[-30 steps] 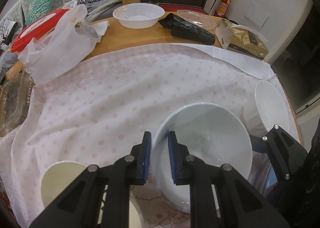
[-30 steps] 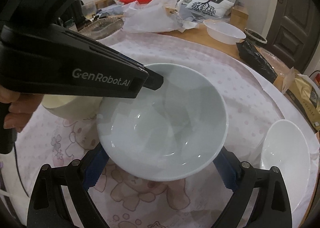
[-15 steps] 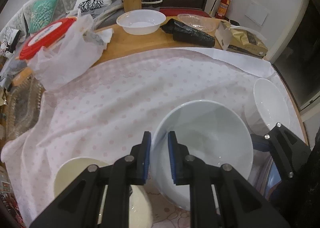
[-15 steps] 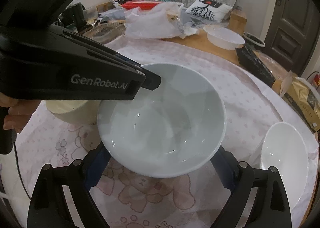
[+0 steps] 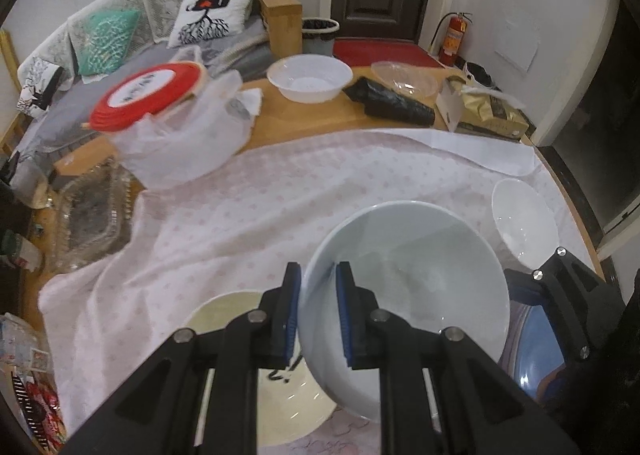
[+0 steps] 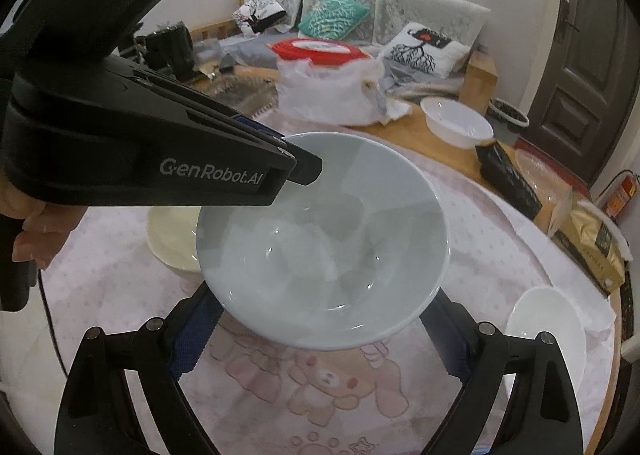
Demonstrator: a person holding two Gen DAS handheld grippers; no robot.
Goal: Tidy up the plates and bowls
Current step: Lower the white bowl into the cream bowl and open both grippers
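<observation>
A pale grey-blue bowl (image 5: 408, 275) (image 6: 320, 223) hangs above the pink dotted tablecloth (image 5: 240, 207), held by both grippers. My left gripper (image 5: 318, 269) (image 6: 308, 167) is shut on its near-left rim, one pad inside and one outside. My right gripper (image 6: 320, 295) spans the bowl's lower body, its blue pads against both sides; one of its fingers (image 5: 568, 287) shows in the left wrist view. A cream bowl (image 5: 224, 311) (image 6: 168, 235) sits on the cloth below left. A small white bowl (image 5: 524, 219) (image 6: 544, 331) sits to the right.
Something blue and rounded (image 5: 536, 347) lies under the right gripper. At the back stand a white plastic basin (image 5: 308, 77), a black bag (image 5: 392, 103), a gold packet (image 5: 492, 111), a plastic bag (image 5: 180, 143) under a red lid (image 5: 148, 95), and a clear tray (image 5: 92, 211).
Both grippers have risen together with the pale bowl. The table looks farther off, and more of the cream bowl shows beneath.
</observation>
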